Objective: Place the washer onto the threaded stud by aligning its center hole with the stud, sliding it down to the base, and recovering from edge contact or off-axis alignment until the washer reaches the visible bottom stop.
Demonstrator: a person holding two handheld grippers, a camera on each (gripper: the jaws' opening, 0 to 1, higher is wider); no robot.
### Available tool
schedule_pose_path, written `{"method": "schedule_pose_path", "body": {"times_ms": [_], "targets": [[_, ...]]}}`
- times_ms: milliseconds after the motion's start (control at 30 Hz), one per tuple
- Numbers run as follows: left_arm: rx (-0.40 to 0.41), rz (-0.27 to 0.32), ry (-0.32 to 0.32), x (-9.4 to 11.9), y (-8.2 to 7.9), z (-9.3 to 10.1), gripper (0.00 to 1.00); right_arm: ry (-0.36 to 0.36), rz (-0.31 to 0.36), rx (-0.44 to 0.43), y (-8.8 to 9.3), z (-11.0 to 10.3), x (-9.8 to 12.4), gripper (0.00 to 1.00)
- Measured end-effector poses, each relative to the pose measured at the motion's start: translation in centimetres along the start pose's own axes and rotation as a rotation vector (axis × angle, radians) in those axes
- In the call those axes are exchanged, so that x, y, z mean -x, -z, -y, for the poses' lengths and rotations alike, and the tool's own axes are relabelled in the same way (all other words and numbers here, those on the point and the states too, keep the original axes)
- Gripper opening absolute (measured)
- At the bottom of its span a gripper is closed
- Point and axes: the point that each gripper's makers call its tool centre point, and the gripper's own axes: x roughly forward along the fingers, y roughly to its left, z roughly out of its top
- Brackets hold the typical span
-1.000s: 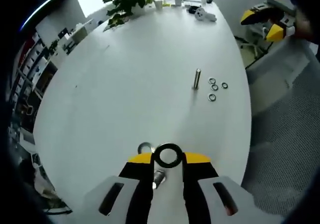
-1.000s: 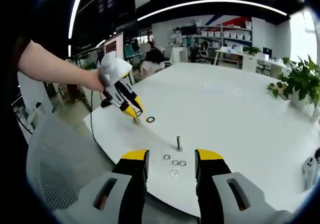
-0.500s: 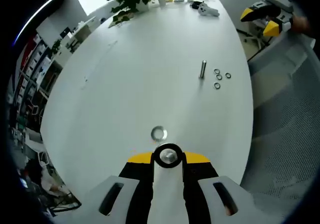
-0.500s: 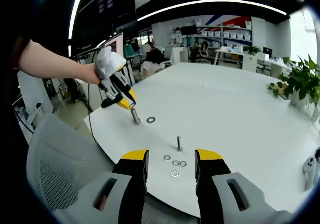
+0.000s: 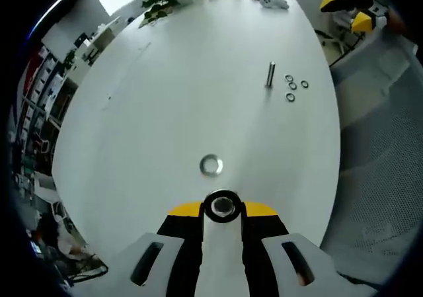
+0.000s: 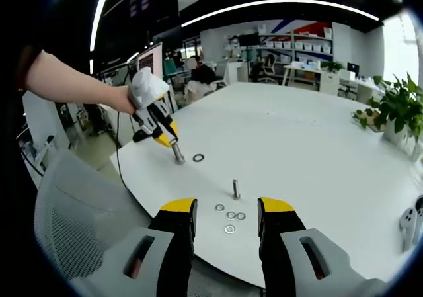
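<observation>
Left claw clamped on washer above near stud; right claw apart, idle; centre hole on axis, lower level, avoid edge catching.

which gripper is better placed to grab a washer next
Right: the right gripper is open, with four washers just ahead of its jaws by the stud. The left gripper is shut on a second stud.

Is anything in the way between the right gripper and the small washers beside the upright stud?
Nothing visible does. The right gripper is open, and the four washers lie on bare table ahead of it, with the stud just beyond them.
</observation>
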Motion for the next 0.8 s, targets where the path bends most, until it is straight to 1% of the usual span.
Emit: {"method": "schedule_pose_path", "body": {"times_ms": [200, 500, 800], "targets": [[-0.004, -0.009, 0.01, -0.4, 0.1, 0.1, 0.19, 0.007, 0.003, -0.001, -0.1, 0.2, 0.0, 0.39], [-0.012, -0.028, 0.024, -1.6, 0.3, -0.1, 0.19, 0.014, -0.001, -0.004, 0.0, 0.3, 0.0, 0.39], [-0.008, -0.038, 0.048, -3.0, 0.7, 0.3, 0.19, 0.023, -0.005, -0.004, 0.2, 0.5, 0.1, 0.39]]}}
